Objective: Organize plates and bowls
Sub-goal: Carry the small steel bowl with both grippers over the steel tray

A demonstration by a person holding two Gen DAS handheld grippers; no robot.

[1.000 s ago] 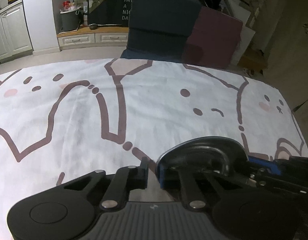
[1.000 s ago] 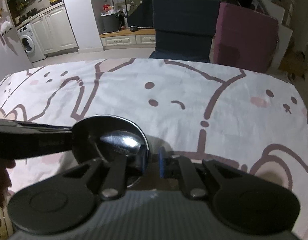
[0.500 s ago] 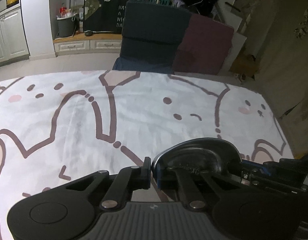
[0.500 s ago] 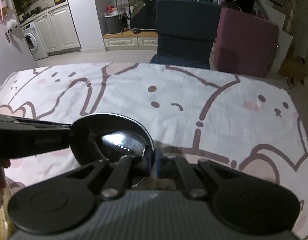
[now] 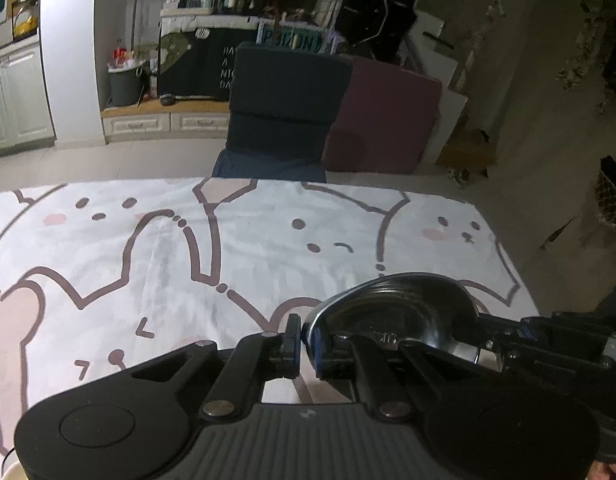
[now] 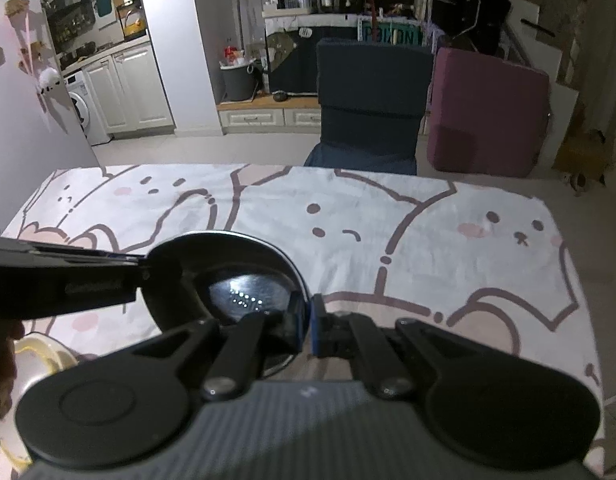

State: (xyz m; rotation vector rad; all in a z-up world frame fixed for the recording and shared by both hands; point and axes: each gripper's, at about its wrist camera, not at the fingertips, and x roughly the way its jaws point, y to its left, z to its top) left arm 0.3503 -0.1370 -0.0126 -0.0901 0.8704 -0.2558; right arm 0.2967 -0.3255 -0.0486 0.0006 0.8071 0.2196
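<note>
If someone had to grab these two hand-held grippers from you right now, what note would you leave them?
Left hand-held gripper: shut on the rim of the steel bowl.
Right hand-held gripper: shut on the same bowl's opposite rim.
The bowl hangs between both grippers above the cartoon tablecloth. A white dish with a yellow rim sits at the near left edge.
Done: bowl gripped and off the cloth.
Left: carry it to its place and set it down; where that is does not show here.

right hand-held gripper [image 6: 306, 330]: clamped on steel bowl [image 6: 244, 276] rim | over tablecloth [image 6: 427, 240]
</note>
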